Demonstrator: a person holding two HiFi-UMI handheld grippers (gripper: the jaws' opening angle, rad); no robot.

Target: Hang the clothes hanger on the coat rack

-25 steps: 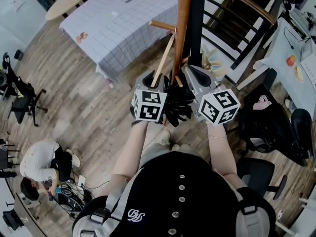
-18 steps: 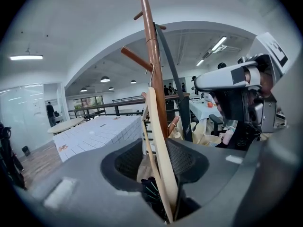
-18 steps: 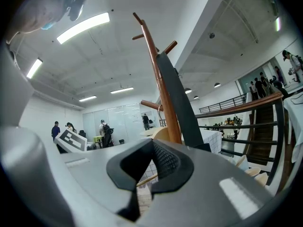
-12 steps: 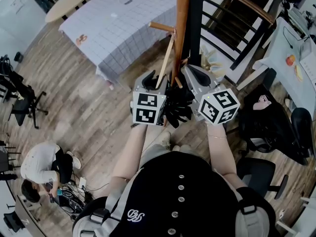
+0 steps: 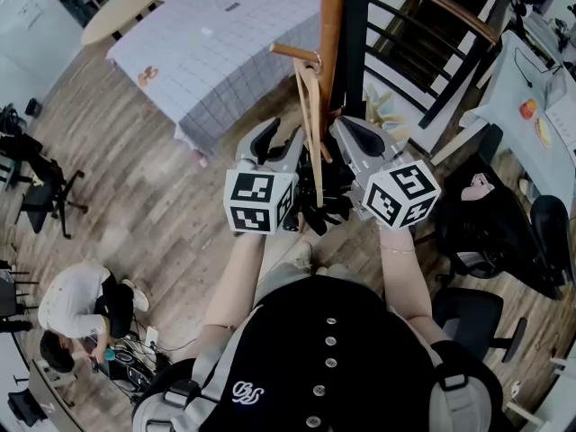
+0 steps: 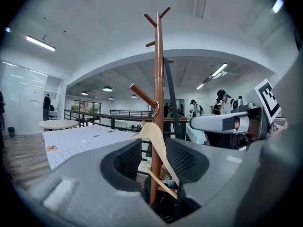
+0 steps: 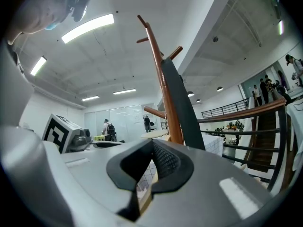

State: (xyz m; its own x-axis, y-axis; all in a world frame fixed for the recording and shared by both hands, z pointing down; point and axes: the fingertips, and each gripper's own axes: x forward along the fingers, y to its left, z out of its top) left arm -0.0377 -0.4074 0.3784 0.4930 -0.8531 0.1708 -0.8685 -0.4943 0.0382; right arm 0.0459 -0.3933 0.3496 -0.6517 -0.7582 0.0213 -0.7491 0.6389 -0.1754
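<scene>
And there it is: the clothes hanger (image 5: 312, 124) is seen hooked over a lower peg (image 5: 292, 49) of the coat rack (image 5: 331, 25), hung down along the pole btw the two tools. The L gripper (image 5: 275, 144) is held just left of it, jaws wide apart & only just opened. In the left gripper view the pale wooden arm is framed btw the pads but touched by neither. The R gripper (image 5: 340, 133) is clamped: in the right gripper view its jaws are drawn nearly together w/ a strip of the hanger's pale wood pinched low btw them. Below, a wood-plank floor (image 5: 153, 187) is laid out. A table w/ a gridded cloth (image 5: 225, 43) is set beyond the rack, a round table (image 5: 121, 3) farther back. A dark post (image 5: 360, 34) is stood right behind the pole, and a black railing (image 5: 432, 34) is run off to the right. A crouched person (image 5: 76, 300) is seen low left, well apart, and an office chair (image 5: 45, 183) is parked far left.
</scene>
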